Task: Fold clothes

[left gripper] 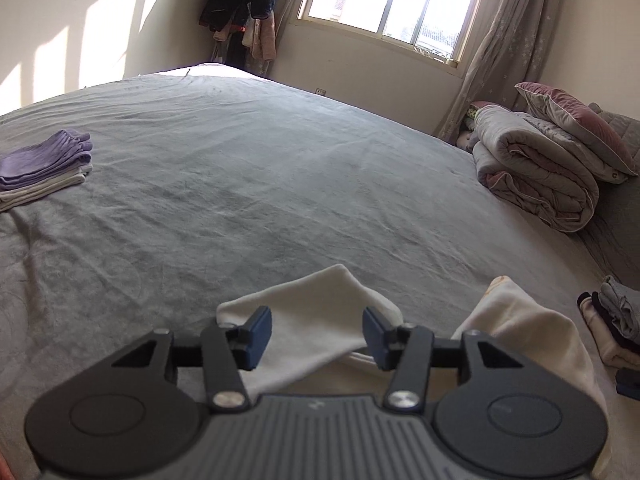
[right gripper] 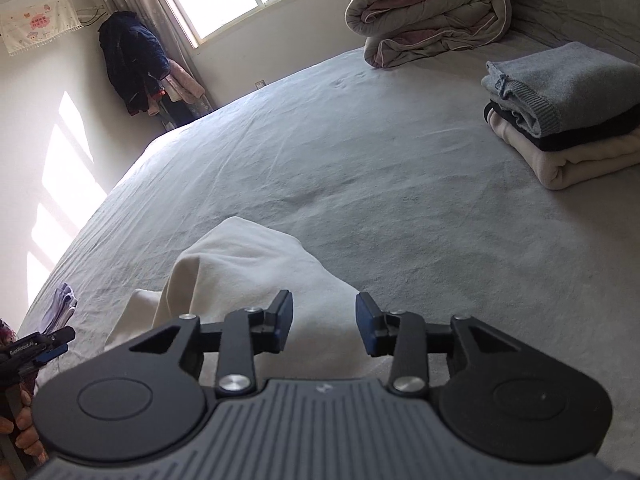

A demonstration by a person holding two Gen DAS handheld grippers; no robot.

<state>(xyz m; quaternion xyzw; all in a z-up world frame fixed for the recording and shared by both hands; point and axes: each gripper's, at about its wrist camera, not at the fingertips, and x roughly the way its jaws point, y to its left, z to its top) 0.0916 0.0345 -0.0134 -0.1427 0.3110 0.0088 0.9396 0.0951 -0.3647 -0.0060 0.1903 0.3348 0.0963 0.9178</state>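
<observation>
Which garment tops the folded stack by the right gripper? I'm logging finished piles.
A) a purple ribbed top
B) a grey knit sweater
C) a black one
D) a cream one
B: in the right wrist view the grey knit sweater lies on top, with a black layer under it and a cream one lowest.

Grey bed (left gripper: 280,168) carries cream garment (left gripper: 320,320), folded stacks (right gripper: 568,120), rolled quilt (left gripper: 532,168).

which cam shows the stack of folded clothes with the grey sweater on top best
The right wrist view: the folded stack sits large and unobstructed on the bed, with grey, black and cream layers distinct. The left wrist view catches only a small, dim sliver of it at the right edge.
</observation>
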